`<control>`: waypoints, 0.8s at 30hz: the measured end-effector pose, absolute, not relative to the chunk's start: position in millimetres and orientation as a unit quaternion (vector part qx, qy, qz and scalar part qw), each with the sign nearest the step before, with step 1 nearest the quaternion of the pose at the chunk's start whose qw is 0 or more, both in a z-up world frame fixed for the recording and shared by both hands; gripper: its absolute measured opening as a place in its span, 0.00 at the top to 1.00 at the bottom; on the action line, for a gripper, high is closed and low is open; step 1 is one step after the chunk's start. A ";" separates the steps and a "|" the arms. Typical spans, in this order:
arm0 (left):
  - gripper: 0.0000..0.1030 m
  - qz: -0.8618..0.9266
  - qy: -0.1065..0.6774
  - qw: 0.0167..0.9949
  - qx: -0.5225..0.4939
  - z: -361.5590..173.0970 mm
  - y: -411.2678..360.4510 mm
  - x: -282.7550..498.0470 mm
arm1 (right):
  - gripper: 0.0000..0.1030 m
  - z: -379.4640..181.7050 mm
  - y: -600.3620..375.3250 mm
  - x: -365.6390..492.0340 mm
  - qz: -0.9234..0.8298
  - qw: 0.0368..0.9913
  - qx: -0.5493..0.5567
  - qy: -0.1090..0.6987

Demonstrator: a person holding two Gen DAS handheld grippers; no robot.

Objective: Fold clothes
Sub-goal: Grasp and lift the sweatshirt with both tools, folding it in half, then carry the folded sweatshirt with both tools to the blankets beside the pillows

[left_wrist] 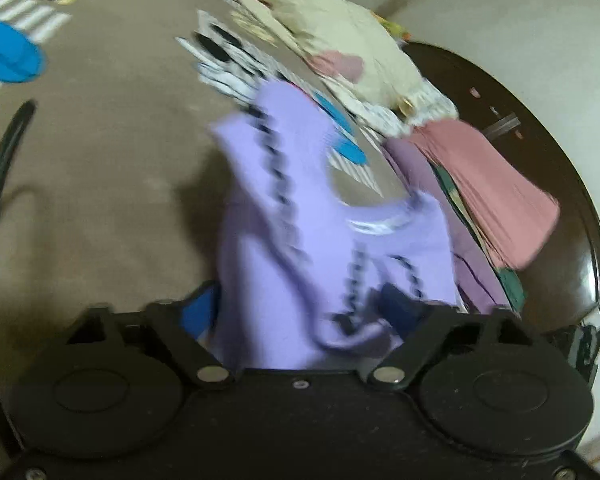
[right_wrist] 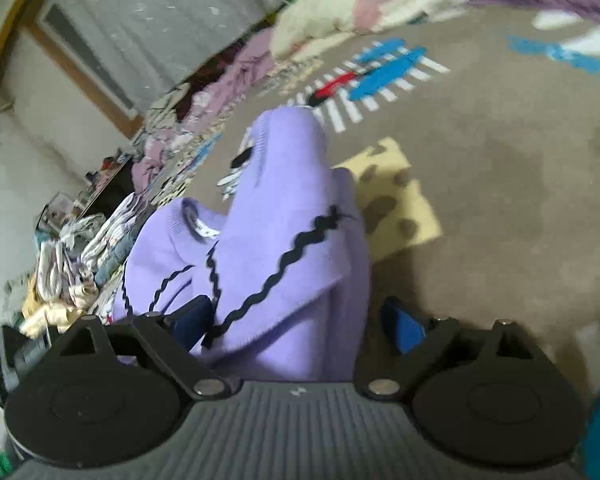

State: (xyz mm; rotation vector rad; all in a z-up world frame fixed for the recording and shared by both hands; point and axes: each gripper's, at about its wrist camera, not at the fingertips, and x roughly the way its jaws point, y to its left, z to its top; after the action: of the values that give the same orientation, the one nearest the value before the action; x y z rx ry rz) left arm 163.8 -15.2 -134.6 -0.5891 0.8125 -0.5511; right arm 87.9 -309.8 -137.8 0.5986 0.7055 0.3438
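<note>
Lilac sweater (left_wrist: 260, 240) with black wavy trim: bunched and lifted above the brown bedspread (left_wrist: 100, 160), between both tools. Left gripper (left_wrist: 300, 312): fabric fills the gap between the blue pads (left_wrist: 396, 304); clamped or loose cannot be determined. Right gripper (right_wrist: 300, 320): jaws spread wide, cloth draped between, blue pad (right_wrist: 406, 326) clear of sweater (right_wrist: 284, 240). Cream pillow (left_wrist: 340, 44): beyond the sweater. Pink garment (left_wrist: 492, 192): beside the sweater, over the dark headboard (left_wrist: 560, 152).

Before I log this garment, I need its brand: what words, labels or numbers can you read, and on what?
None can be read.
The neck label inside the purple sweater shows only blurred marks.
The small white mark on the right claw's grey body is a symbol, not text.
</note>
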 end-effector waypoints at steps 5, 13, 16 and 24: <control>0.47 -0.248 0.380 0.850 -0.268 -125.1 -42.6 160.9 | 0.47 -135.7 -303.5 88.3 0.198 0.870 0.298 0.340; 0.50 -0.289 0.327 0.871 -0.224 -61.5 -71.0 146.7 | 0.49 -98.8 -328.8 63.0 0.222 0.878 0.329 0.270; 0.50 -0.311 0.297 0.882 -0.191 -34.7 -89.7 140.2 | 0.49 -78.5 -343.6 50.2 0.222 0.888 0.334 0.226; 0.51 -0.363 0.281 0.871 -0.178 -2.6 -134.0 166.3 | 0.49 -51.9 -394.4 61.6 0.185 0.907 0.337 0.175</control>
State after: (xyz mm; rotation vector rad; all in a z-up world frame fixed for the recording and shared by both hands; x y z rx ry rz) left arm 166.3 -134.0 -2.6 -0.3729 0.5868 -0.7580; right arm 61.6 -394.4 -51.9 0.6949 0.3608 0.3824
